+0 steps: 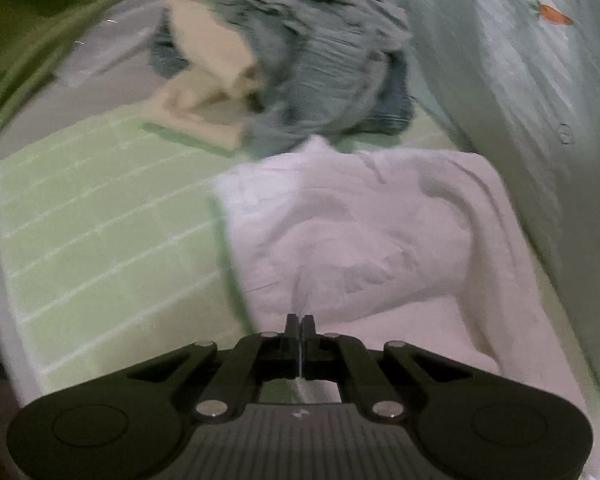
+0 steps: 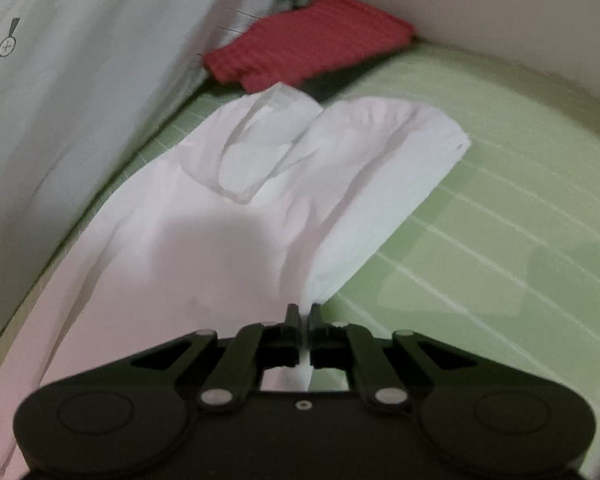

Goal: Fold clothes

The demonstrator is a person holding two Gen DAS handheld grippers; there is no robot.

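A white garment [image 1: 360, 232] lies spread on the green checked mat [image 1: 100, 220]. My left gripper [image 1: 301, 320] is shut on the garment's near edge, with cloth pinched between its fingers. In the right wrist view the same white garment [image 2: 228, 216] runs away from me, its collar end far off. My right gripper [image 2: 304, 310] is shut on the garment's near right edge, and a strip of white cloth passes between its fingers.
A heap of grey, beige and denim clothes [image 1: 300, 60] sits at the far end of the mat. A folded red garment [image 2: 308, 44] lies in the far corner. A pale fabric wall [image 2: 80, 100] with small prints borders the mat [image 2: 500, 200].
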